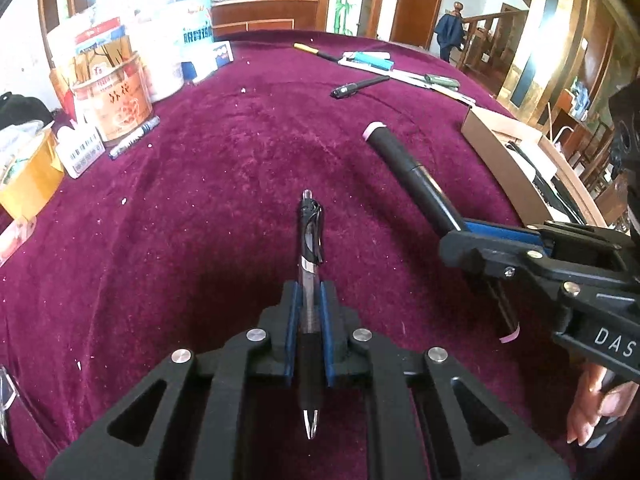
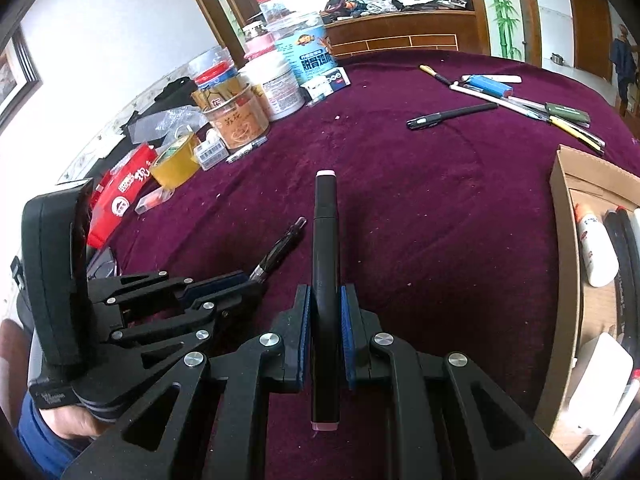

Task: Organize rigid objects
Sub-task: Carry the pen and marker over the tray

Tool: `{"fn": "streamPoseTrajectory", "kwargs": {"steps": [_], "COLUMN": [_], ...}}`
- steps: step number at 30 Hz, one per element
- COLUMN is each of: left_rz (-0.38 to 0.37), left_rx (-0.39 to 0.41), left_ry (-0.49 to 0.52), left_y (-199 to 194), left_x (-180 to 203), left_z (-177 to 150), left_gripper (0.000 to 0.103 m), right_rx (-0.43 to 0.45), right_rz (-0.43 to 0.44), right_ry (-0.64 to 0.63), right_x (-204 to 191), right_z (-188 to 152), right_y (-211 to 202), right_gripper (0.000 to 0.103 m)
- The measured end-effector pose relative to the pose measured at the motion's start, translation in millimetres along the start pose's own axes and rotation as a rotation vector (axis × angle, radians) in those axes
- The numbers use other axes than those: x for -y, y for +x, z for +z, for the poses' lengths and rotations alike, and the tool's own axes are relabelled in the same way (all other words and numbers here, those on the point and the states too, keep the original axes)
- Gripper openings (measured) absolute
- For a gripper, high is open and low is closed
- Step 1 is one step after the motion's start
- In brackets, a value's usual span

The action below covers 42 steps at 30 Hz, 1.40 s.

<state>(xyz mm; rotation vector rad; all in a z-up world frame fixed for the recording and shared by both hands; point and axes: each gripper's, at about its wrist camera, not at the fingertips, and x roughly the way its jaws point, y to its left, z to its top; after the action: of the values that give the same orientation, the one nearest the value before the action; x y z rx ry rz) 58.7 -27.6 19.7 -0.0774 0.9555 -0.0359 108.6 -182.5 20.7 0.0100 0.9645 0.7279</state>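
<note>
My left gripper (image 1: 310,294) is shut on a black click pen (image 1: 309,240), which points forward above the maroon tablecloth; it also shows in the right wrist view (image 2: 240,280) with the pen (image 2: 280,246) sticking out. My right gripper (image 2: 325,300) is shut on a black marker with pink ends (image 2: 325,248); in the left wrist view it (image 1: 452,236) holds the marker (image 1: 404,164) to the right of the pen. An open cardboard box (image 2: 560,216) with several items inside stands at the right.
A black pen (image 2: 452,115) lies mid-table. More pens, a blue lighter and a green object (image 2: 520,100) lie at the far right. Cans, jars, a tape roll (image 2: 174,164) and packets crowd the left side. The box also shows in the left wrist view (image 1: 504,152).
</note>
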Motion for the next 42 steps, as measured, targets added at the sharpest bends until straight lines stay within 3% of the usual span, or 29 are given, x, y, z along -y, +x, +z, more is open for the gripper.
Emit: {"fn": "streamPoseTrajectory", "kwargs": {"steps": [11, 24, 33, 36, 40, 42], "left_rz": [-0.011, -0.13, -0.3, -0.342, -0.362, -0.366], "left_rx": [0.089, 0.145, 0.15, 0.133, 0.118, 0.106], "left_ry": [-0.008, -0.011, 0.021, 0.032, 0.054, 0.076], "left_y": [-23.1, -49.8, -43.0, -33.1, -16.3, -6.6], "left_x": [5.5, 40.6, 112.6, 141.9, 183.7, 203.9], "left_z": [1.9, 30.1, 40.8, 45.1, 51.0, 51.4], "left_gripper": [0.008, 0.008, 0.008, 0.008, 0.008, 0.008], "right_rx": [0.021, 0.118, 0.224, 0.269, 0.27, 0.259], "right_rz": [-0.004, 0.032, -0.058, -0.139, -0.231, -0.231], "right_ry": [0.007, 0.169, 0.24, 0.278, 0.324, 0.352], "right_x": [0.3, 42.3, 95.5, 120.9, 149.4, 161.4], "right_z": [1.8, 14.0, -16.0, -28.3, -44.1, -48.5], "right_y": [-5.7, -54.5, -123.5, -142.2, -150.2, -148.4], "right_gripper": [0.012, 0.012, 0.013, 0.013, 0.013, 0.013]}}
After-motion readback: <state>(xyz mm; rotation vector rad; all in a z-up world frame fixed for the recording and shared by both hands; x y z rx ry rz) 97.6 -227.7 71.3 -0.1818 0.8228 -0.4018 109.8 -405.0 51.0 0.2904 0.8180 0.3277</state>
